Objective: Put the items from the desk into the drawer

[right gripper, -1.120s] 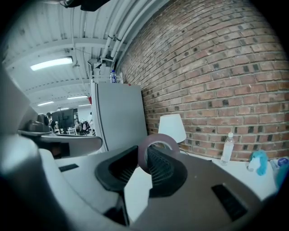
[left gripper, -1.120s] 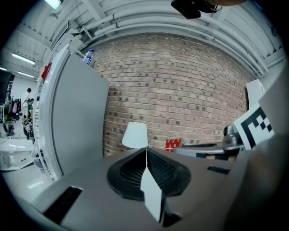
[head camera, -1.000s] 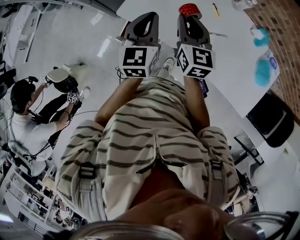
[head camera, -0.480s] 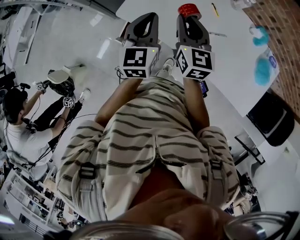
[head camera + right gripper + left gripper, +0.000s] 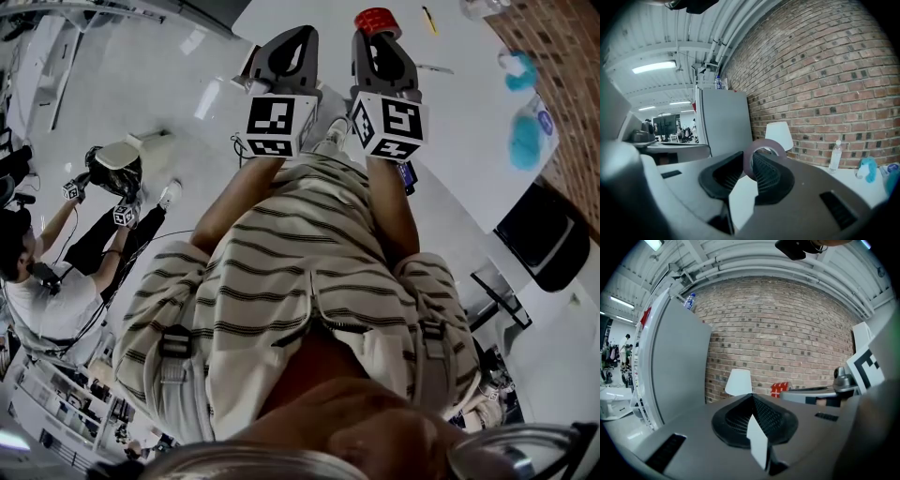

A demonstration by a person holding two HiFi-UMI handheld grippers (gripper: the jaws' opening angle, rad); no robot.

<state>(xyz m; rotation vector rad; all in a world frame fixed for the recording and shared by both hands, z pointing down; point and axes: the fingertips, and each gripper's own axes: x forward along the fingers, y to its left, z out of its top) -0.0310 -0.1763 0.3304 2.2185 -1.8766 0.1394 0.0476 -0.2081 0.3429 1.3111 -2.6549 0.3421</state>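
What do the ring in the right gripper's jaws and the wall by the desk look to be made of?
Ring: probably a roll of adhesive tape, likely plastic film wound into a thin hollow band; it looks red and smooth in the head view. Wall: bare brick, matte and rough, with pale mortar lines between the courses.

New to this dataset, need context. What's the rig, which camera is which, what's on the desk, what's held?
No robot: a person holds a two-jaw gripper in each hand. One picture comes from a head camera looking down; the other two from cameras riding on the grippers. The left gripper is shut and empty. The right gripper grips a red roll of tape. On the white desk are a yellow pen-like tool, teal objects and a clear plastic bottle.
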